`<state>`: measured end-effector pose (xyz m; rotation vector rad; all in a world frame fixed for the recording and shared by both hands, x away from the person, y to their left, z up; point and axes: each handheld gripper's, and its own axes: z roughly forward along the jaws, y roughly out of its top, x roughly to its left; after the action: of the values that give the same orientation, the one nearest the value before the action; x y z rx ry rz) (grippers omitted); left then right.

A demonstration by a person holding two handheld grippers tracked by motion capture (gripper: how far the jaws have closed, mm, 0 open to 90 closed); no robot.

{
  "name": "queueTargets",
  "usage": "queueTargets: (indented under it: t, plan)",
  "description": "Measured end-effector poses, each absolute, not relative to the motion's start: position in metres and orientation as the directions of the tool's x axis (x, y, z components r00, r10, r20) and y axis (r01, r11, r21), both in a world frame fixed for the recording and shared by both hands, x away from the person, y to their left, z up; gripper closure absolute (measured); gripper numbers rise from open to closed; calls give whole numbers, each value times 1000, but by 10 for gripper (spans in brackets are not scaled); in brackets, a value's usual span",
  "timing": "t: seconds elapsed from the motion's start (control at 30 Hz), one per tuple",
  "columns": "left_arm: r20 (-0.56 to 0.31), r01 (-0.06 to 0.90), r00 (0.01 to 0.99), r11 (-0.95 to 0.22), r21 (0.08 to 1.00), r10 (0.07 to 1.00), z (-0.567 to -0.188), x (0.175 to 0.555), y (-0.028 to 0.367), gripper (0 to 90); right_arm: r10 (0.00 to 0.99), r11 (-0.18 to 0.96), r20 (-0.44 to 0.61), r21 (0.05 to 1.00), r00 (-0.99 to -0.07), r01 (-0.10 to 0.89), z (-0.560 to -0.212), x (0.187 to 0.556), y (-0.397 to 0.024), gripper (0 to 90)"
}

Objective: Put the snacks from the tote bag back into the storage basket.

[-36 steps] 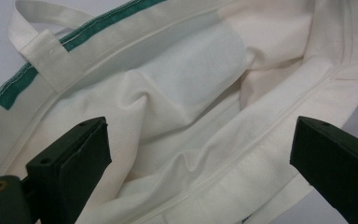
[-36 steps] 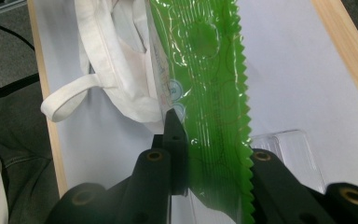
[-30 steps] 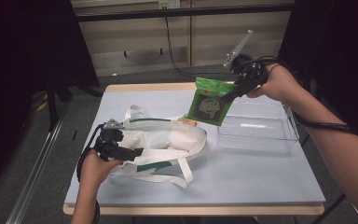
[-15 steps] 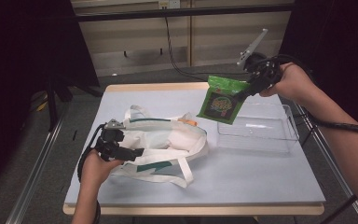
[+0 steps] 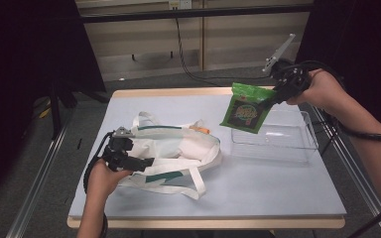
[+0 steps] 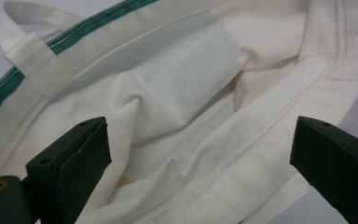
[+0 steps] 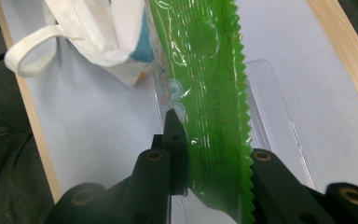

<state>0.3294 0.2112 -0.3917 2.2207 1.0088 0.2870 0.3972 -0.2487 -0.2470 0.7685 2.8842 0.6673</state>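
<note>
- The jaws of the right gripper (image 5: 276, 95) are seen clenched on the top seam of a green snack packet (image 5: 244, 109); in the right gripper view the black pads are pressed on either side of the glossy, crinkled film (image 7: 205, 93), whose edge is cut in a zigzag.
- The packet is held in the air, tilted, above the near left corner of a clear plastic tray (image 5: 297, 146); a dark printed panel is shown on its face.
- The tray is rectangular, shallow and see-through, and is set on the pale blue worktop (image 5: 278, 193), which is edged in light wood.
- The jaws of the left gripper (image 5: 146, 162) are released and spread wide; in the left gripper view soft cream fabric (image 6: 191, 107) is seen lying between the two black pads, with no pad pressed on it.
- The fabric belongs to a cream tote bag (image 5: 178, 148) with green trim and flat webbing handles, lying slumped and rumpled left of the tray, well apart from the packet.
- A small orange thing (image 5: 203, 130) is seen at the bag's far edge; what it is cannot be told.
</note>
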Motion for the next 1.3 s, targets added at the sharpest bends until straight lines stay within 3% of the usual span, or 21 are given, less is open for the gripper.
queueTargets:
  t: [0.8,1.3]
  plan:
    - [-79,585,679,-473,659,730,-392,330,209,48,536,772,36,384,-843,507,-267,394,-278,778]
    - [-81,583,680,-471,662,729,-393,333,206,48,533,796,19,329,-846,508,-307,394,-277,776]
